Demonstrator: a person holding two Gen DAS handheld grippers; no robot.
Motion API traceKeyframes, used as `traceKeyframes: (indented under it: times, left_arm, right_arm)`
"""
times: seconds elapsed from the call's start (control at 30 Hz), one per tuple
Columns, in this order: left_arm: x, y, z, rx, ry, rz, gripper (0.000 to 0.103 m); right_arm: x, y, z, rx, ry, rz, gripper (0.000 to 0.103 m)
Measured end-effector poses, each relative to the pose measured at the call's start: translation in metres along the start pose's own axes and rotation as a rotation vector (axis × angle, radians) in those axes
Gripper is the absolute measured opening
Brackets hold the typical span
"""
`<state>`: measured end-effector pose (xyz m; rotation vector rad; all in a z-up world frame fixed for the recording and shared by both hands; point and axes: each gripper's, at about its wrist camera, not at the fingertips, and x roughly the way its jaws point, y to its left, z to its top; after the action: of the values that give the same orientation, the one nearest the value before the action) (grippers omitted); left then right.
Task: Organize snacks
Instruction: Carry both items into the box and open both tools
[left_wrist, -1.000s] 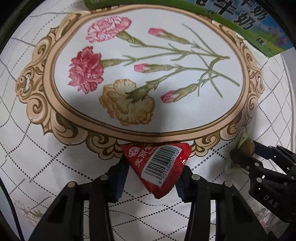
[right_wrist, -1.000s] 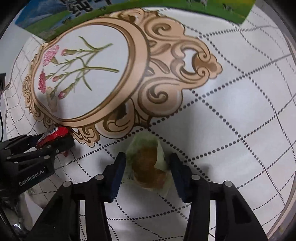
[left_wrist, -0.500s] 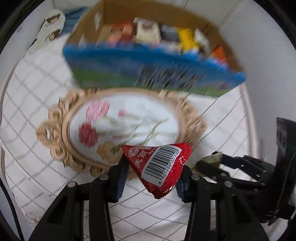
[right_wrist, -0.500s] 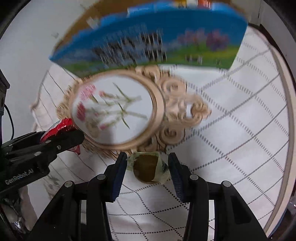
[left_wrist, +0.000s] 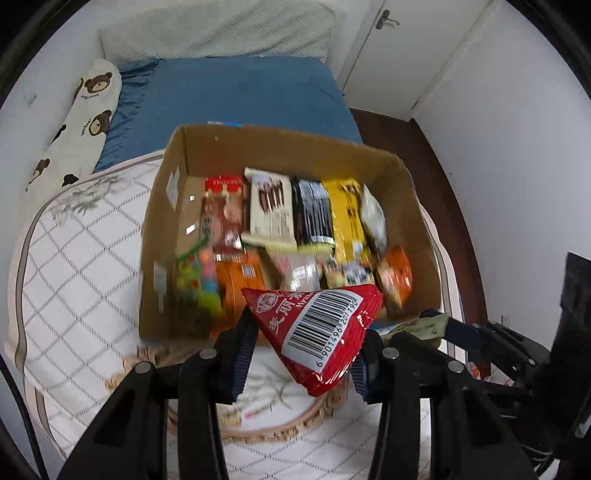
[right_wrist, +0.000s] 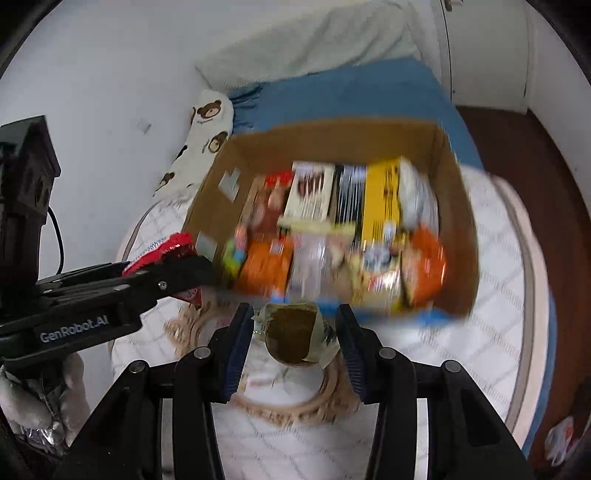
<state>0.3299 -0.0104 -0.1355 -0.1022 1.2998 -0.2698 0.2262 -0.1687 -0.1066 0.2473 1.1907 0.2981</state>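
My left gripper (left_wrist: 303, 350) is shut on a red triangular snack packet (left_wrist: 321, 332) with a barcode, held in the air before a cardboard box (left_wrist: 162, 221). The box is filled with several snack packs and stands on the white quilted bed. My right gripper (right_wrist: 295, 339) is shut on a round brown pastry in a pale green wrapper (right_wrist: 291, 332), also lifted, just short of the box's near wall (right_wrist: 461, 221). Each gripper shows at the edge of the other's view: the right gripper (left_wrist: 443, 328) at the right, the left gripper (right_wrist: 181, 266) at the left.
A floral embroidered oval (left_wrist: 266, 398) on the quilt lies below both grippers. Beyond the box are a blue sheet (left_wrist: 240, 96), a bear-print pillow (left_wrist: 77, 122) at the left and white closet doors (left_wrist: 424, 55). Dark floor (right_wrist: 535, 184) runs along the bed's right side.
Both grippers have risen from the quilt with their snacks and tilted up, so the open box and the room beyond came into view.
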Motion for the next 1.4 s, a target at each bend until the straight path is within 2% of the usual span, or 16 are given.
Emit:
traceKeyframes:
  times: [0.17,0.33,0.57,0.73,0.8,0.87,0.93,1.03,1.13,1.4]
  left_arm:
    - [0.032,0.016,0.043,-0.041,0.049,0.02,0.042]
    - [0.075,0.023,0.065,-0.043,0.13,0.061,0.042]
    - [0.124,0.035,0.074,-0.067,0.228,0.091,0.042]
    - [0.134,0.036,0.076,-0.059,0.239,0.09,0.042]
    - [0.135,0.036,0.077,-0.058,0.238,0.112,0.042]
    - [0.137,0.037,0.078,-0.067,0.25,0.113,0.053]
    - [0.138,0.04,0.078,-0.073,0.25,0.127,0.077]
    - [0.137,0.042,0.078,-0.063,0.232,0.158,0.086]
    - [0.134,0.043,0.076,-0.054,0.215,0.174,0.096]
    - [0.117,0.043,0.064,-0.039,0.166,0.178,0.099]
  right_arm:
    - [0.027,-0.011,0.059,-0.011,0.016,-0.061,0.049]
    - [0.075,-0.035,0.093,0.039,0.116,-0.082,0.049]
    - [0.122,-0.059,0.103,0.084,0.232,-0.106,0.049]
    - [0.136,-0.066,0.105,0.113,0.263,-0.11,0.049]
    - [0.137,-0.069,0.106,0.124,0.266,-0.123,0.052]
    - [0.138,-0.072,0.107,0.14,0.274,-0.138,0.075]
    - [0.137,-0.073,0.107,0.13,0.267,-0.159,0.087]
    - [0.134,-0.072,0.107,0.101,0.262,-0.221,0.095]
    - [0.13,-0.071,0.105,0.073,0.25,-0.282,0.096]
    - [0.117,-0.072,0.1,0.044,0.212,-0.347,0.097]
